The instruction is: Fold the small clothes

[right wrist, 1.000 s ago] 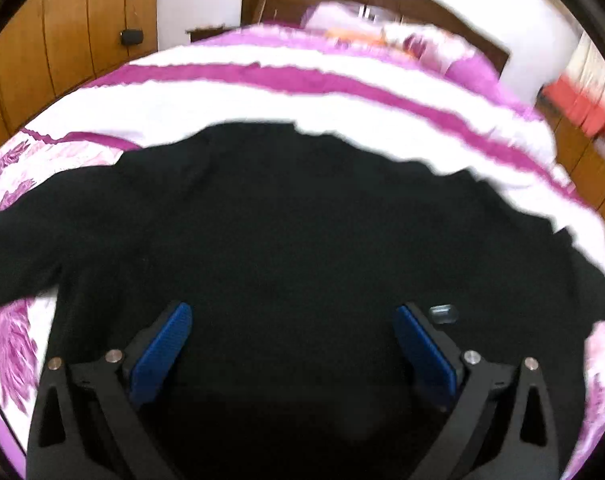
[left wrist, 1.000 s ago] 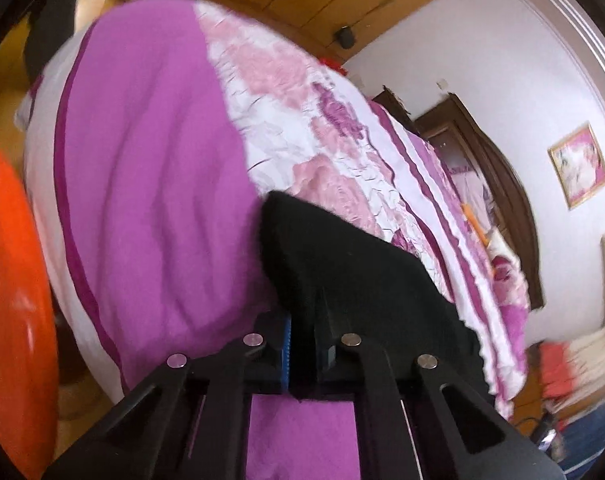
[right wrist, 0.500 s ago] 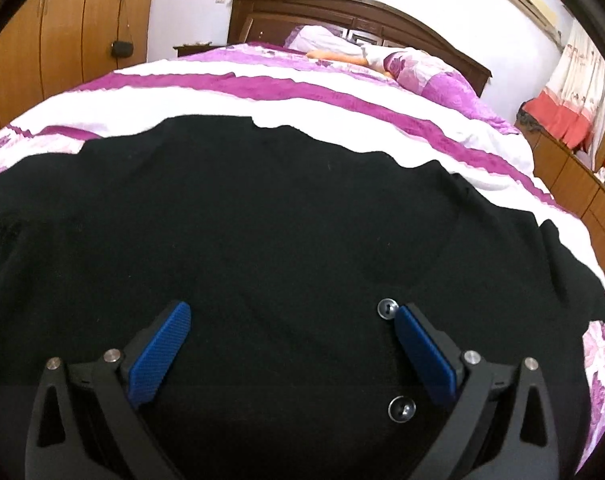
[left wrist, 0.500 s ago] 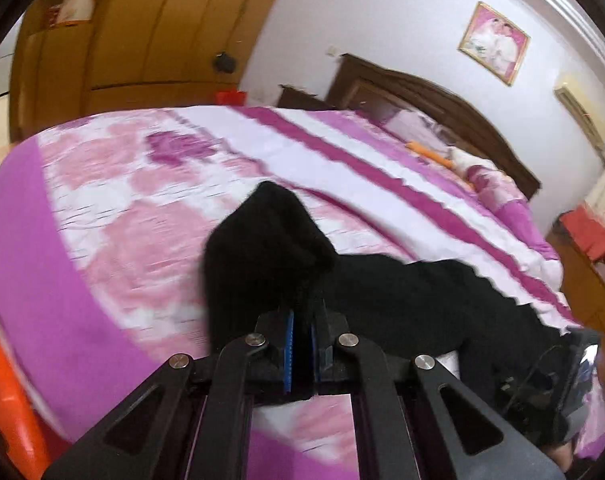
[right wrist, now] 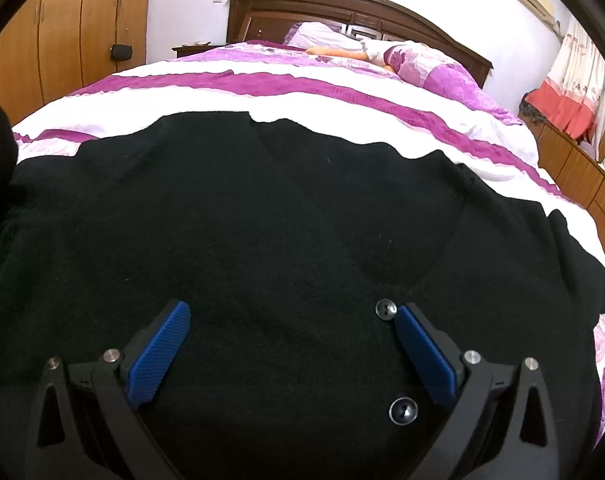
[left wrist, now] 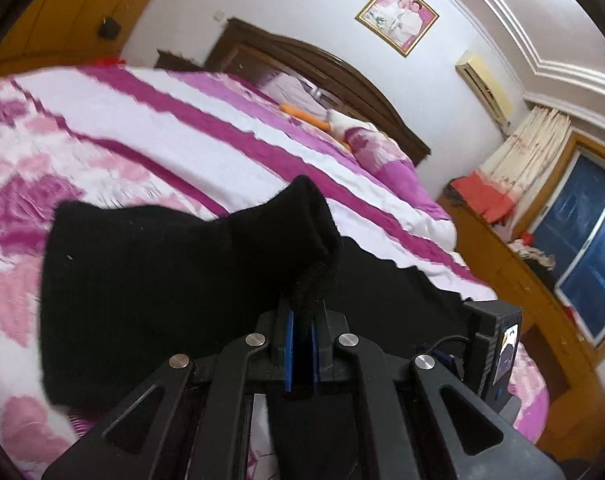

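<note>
Since a second ago the left gripper (left wrist: 300, 344) has swung from the side of the bed towards its middle, carrying the black knitted sleeve (left wrist: 174, 280) with it, so that the dark wooden headboard (left wrist: 326, 76) and a framed picture (left wrist: 396, 16) on the white wall now fill its view. In the left wrist view the gripper is clenched on the sleeve's ribbed cuff, and the sleeve hangs lifted above the pink, white and purple flowered bedspread (left wrist: 102, 128), with the right-hand device at the lower right. In the right wrist view the right gripper (right wrist: 292, 324) stands spread wide, holding nothing, low over the black knitted cardigan (right wrist: 262, 208), which lies flat across the bed. One of the cardigan's dark round buttons (right wrist: 385, 309) sits just beside the right blue pad; another (right wrist: 403, 411) lies lower.
</note>
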